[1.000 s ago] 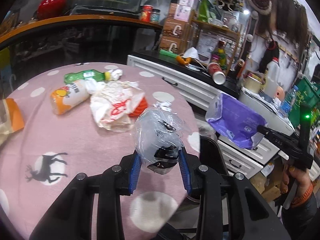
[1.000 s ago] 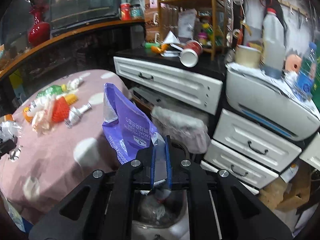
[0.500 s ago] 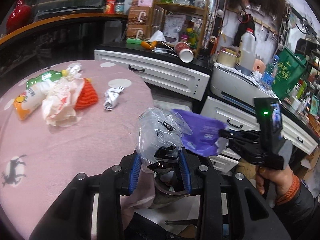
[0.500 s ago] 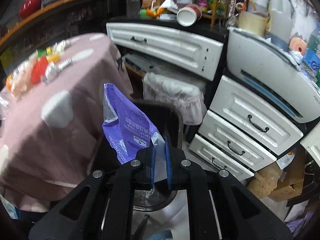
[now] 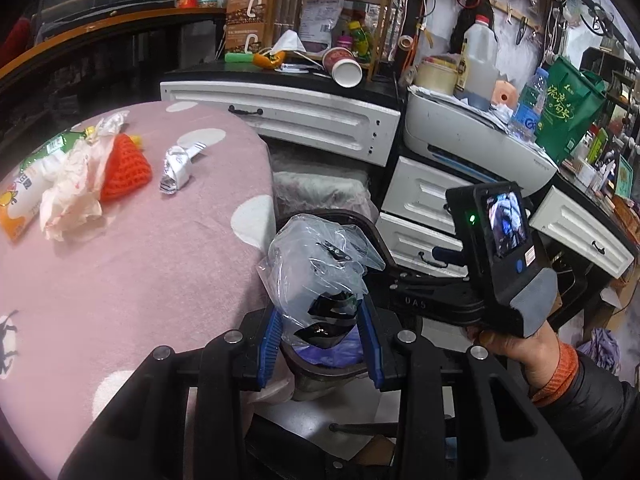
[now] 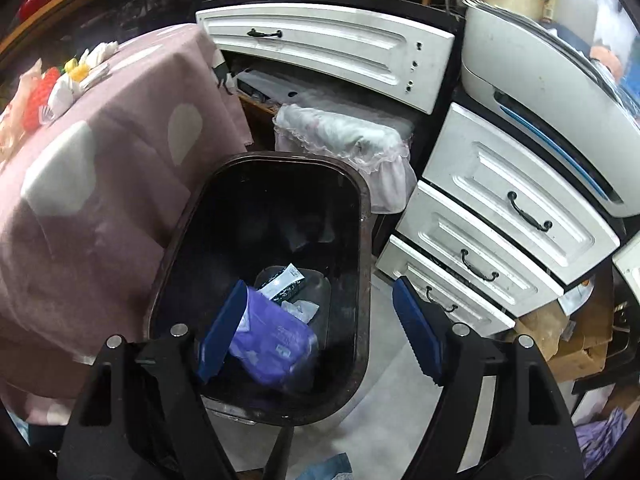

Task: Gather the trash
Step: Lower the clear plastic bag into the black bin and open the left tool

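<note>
Field notes, both wrist views.

Round table with pink spotted cloth (image 5: 132, 264) on my left. Dark bin (image 6: 362, 216) on the floor just past its right edge, white drawers (image 6: 500, 216) far right of it.

Progress, as I judge it: partway. In the bin lies a purple bag (image 6: 276, 340) among a few pale scraps and a clear tray. Left on the far-left part of the cloth: a crumpled white-and-red wrapper (image 5: 70, 192), an orange knitted piece (image 5: 126, 168) touching it, a silver foil wrapper (image 5: 176, 164) just right of that, an orange-and-white packet (image 5: 18, 200) at the left edge, and a green packet (image 5: 52, 146) behind the pile. So several runs remain.

Left gripper (image 5: 320, 338): blue pads partly closed and pressed onto a crumpled clear plastic bag (image 5: 316, 268) with a dark scrap inside. It points steeply down, over the near rim of the bin. I reckon release comes next.

Right gripper (image 6: 320, 332): jaws opening, now wide, nothing clamped. The purple bag shows between the pads but lies below them in the bin, not pinched. It also tilts steeply down over the bin mouth. From the left view, a hand (image 5: 516, 346) in a dark sleeve with an orange cuff grips its handle at right, near the drawers.
</note>
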Available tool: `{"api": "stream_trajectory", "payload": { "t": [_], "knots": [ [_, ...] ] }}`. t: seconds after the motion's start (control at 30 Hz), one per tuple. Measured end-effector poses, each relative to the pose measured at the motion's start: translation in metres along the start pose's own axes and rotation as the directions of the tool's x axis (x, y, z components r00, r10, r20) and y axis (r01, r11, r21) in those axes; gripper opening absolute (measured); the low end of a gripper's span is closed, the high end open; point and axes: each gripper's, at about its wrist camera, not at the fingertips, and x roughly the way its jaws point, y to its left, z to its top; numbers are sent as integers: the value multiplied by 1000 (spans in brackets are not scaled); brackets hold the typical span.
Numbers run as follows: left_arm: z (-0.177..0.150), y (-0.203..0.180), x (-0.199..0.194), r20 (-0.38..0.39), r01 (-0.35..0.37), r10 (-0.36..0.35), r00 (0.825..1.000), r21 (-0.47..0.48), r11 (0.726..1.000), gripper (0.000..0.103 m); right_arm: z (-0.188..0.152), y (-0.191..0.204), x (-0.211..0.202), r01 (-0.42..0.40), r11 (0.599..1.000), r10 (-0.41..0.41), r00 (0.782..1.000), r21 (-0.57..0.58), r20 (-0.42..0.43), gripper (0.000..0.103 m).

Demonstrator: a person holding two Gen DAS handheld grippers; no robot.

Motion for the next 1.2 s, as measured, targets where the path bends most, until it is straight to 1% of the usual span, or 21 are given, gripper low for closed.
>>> {"api": "stream_trajectory", "payload": {
  "t": [0.13,0.2,0.27,0.4,0.5,0.67,0.73,0.87,0.97,1.1,1.2],
  "knots": [
    [-1,-7,11,-32,5,-4,999,27,1000,35,2,-14,-9,13,998,-14,1000,54,18,76],
    [0,-10,17,-50,15,-13,999,36,999,35,4,-23,-17,17,996,-20,999,85,39,80],
    [2,-14,25,-67,19,-16,998,43,999,35,6,-32,-24,19,994,-25,998,111,56,81],
    [4,-23,43,-113,32,-24,993,74,997,35,12,-47,-37,23,988,-37,996,155,86,82],
    [6,-32,59,-145,34,-19,989,104,994,35,15,-56,-47,23,984,-43,993,177,110,82],
    [9,-44,84,-188,29,2,982,165,986,35,15,-65,-55,17,979,-43,991,201,125,83],
    [10,-47,97,-217,37,2,976,176,984,35,15,-66,-55,14,979,-40,991,204,124,83],
    [10,-47,123,-289,59,-12,957,153,986,35,14,-67,-55,5,978,-32,992,209,126,83],
    [9,-50,136,-305,38,18,952,177,984,35,14,-67,-54,0,977,-27,992,211,124,83],
    [8,-49,150,-329,26,35,944,179,984,35,13,-67,-54,-6,977,-20,992,213,121,83],
    [8,-51,156,-331,10,57,942,198,980,36,13,-66,-53,-9,977,-16,993,212,118,83]
  ]
}}
